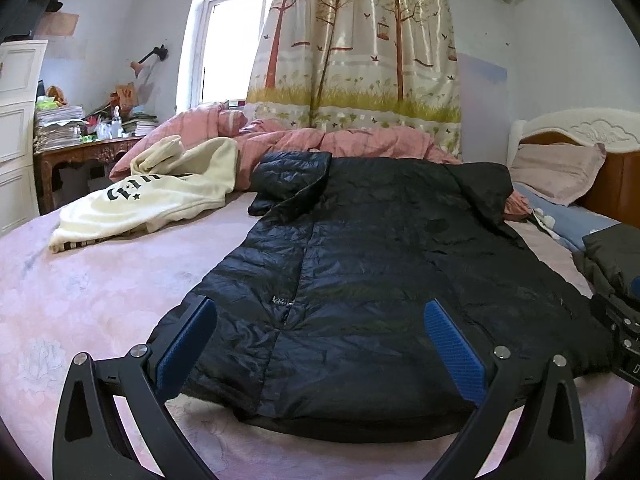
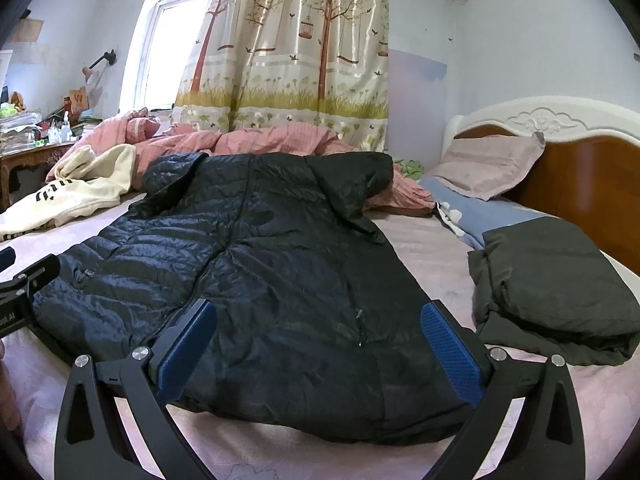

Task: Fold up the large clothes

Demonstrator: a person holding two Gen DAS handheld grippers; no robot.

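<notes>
Bedroom, pink-sheeted bed [image 1: 80, 300], tree-print curtain [image 1: 360, 40] behind. Black puffer jacket [image 1: 360, 260] spread flat mid-bed, hem at near edge. Left gripper [image 1: 320, 344] and right gripper [image 2: 320, 340] both spread wide, empty, poised over hem. Likely light, soft, slippery shell; best pinched at hem corners. Cream sweatshirt [image 1: 152, 200] toward left edge, folded dark garment [image 2: 556, 288] toward right edge.

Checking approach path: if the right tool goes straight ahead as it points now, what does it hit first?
Most likely the black puffer jacket: the open right tool already brackets its near hem on the bed. Height above the fabric is unclear.
</notes>
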